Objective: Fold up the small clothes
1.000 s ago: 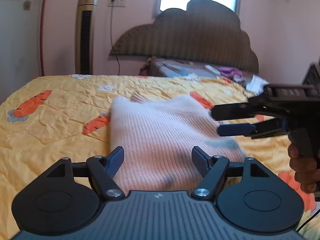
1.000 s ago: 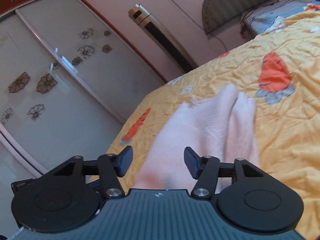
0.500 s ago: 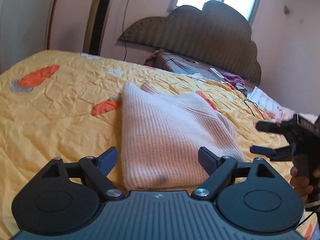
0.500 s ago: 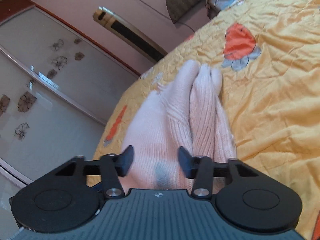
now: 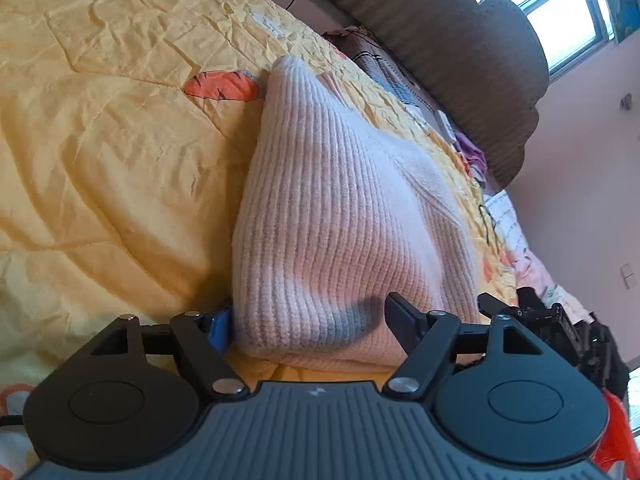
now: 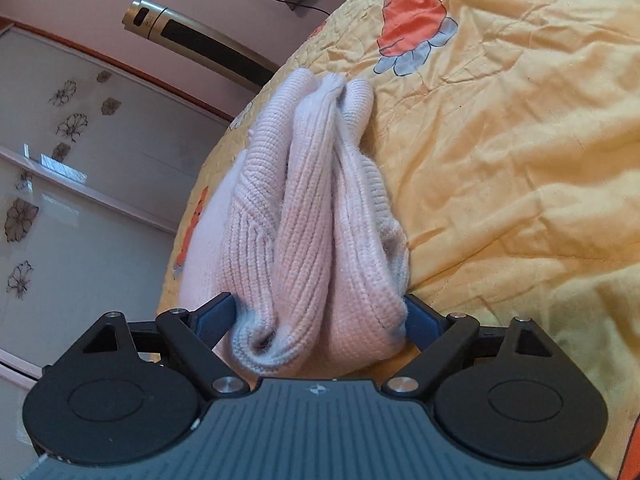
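Note:
A folded pale pink ribbed knit sweater [image 5: 336, 216] lies on a yellow quilt [image 5: 100, 152]. My left gripper [image 5: 310, 322] is open at the sweater's near edge, jaws wide, one finger at the left side and one over the top. In the right wrist view the sweater's stacked folded layers [image 6: 316, 240] sit between the fingers of my right gripper [image 6: 320, 320]. Its jaws stand wide, one at each side of the bundle, touching it. The right gripper also shows in the left wrist view [image 5: 540, 316], at the sweater's right edge.
The quilt [image 6: 520, 140] has orange carrot prints and wrinkles. A dark padded headboard [image 5: 460, 40] and bedding clutter stand beyond the sweater. A tower fan [image 6: 200, 36] and a sliding wardrobe door [image 6: 60, 200] stand past the bed's far side.
Both grippers have moved down and forward to the sweater's edges. The right gripper's jaws have widened around the folded layers. The sweater has stayed in place.

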### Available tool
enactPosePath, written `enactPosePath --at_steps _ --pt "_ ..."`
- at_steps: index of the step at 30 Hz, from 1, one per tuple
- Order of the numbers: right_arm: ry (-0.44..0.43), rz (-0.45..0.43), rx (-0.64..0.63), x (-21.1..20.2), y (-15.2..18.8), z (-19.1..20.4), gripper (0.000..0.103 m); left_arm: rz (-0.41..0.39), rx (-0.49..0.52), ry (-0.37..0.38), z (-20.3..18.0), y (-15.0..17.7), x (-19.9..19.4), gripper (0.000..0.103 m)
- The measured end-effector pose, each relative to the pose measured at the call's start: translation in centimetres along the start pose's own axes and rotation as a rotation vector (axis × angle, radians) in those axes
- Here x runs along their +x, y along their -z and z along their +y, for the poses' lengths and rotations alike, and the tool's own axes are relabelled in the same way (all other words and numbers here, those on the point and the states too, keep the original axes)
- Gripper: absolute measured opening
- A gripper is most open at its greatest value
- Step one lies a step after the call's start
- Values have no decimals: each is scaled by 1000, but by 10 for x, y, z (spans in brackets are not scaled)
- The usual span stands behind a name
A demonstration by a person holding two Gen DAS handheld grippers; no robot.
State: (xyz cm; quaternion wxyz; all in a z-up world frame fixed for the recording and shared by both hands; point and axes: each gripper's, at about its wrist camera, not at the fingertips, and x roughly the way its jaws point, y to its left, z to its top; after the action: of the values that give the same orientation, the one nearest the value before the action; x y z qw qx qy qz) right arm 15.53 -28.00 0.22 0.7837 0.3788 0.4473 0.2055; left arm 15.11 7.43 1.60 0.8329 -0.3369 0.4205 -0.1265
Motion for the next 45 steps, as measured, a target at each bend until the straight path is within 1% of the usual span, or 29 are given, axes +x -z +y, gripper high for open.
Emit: enactPosePath --at_steps 2,4,5,6,8,10,11,13,14,15,16,17,18,19,20,21,22,23,25,27,28,29,30,33,36,38,40,42,45 --pt "-72 -6 101 -6 -3 -12 89 6 -44 42 6 -2 -2 76" --pt "-141 -36 185 -14 -3 -25 91 10 -53 41 9 -2 1 76" --pt "-155 -43 196 -16 -3 -26 92 13 -48 32 8 -1 4 76" --pt "-148 -41 176 -15 -2 -24 92 18 -45 26 6 0 8 76" --pt "-86 -13 77 -8 0 -8 94 23 -11 12 -3 2 14 76" --pt "7 29 -54 4 6 15 95 23 19 -11 -8 3 17 76" --pt "51 45 -119 9 10 26 97 22 26 -15 -9 3 17 76" --pt "117 54 -219 17 15 40 96 26 23 -14 -7 3 17 74" --pt "129 44 -240 17 16 42 92 25 21 -20 -5 3 16 70" --pt "114 37 -219 16 14 37 82 25 24 -28 -4 3 16 61" --pt "93 33 -186 14 11 31 75 27 26 -28 -3 2 16 55" --pt "71 29 -150 11 7 22 65 33 30 -25 -2 2 16 51" --pt "41 29 -118 7 4 12 59 40 44 -28 -4 2 17 44" --pt "31 26 -116 6 5 8 56 39 62 -40 -8 2 15 38" --pt "40 26 -144 6 7 11 55 40 83 -44 -12 1 12 35" --pt "64 28 -186 6 10 18 55 38 100 -45 -18 -2 7 31" --pt "86 28 -217 6 12 26 55 28 114 -30 -24 -6 -3 28" --pt "89 22 -240 4 13 33 54 16 139 -15 -30 -9 -13 28" --pt "40 2 -252 -9 13 49 52 14 191 -21 -38 -13 -26 27" --pt "6 5 -226 -16 13 51 52 60 186 -46 -33 -7 -21 27" --pt "9 28 -217 -13 13 46 52 76 194 -75 -30 -1 -15 27" --pt "29 47 -203 -9 16 40 52 81 192 -94 -25 5 -10 27" --pt "51 64 -195 -3 21 33 51 78 167 -94 -17 9 -6 27" --pt "29 45 -157 -3 29 25 51 58 108 -61 -7 8 -8 28" --pt "30 39 -160 -4 27 31 51 41 154 -70 -22 1 -13 26" --pt "13 25 -170 -9 21 41 50 14 188 -58 -37 -6 -25 25" --pt "-12 15 -217 -18 16 59 48 -1 217 -49 -47 -12 -33 25" --pt "-13 13 -247 -23 9 70 49 11 216 -52 -46 -11 -32 25" --pt "6 39 -244 -20 8 64 48 35 200 -89 -34 2 -22 25"
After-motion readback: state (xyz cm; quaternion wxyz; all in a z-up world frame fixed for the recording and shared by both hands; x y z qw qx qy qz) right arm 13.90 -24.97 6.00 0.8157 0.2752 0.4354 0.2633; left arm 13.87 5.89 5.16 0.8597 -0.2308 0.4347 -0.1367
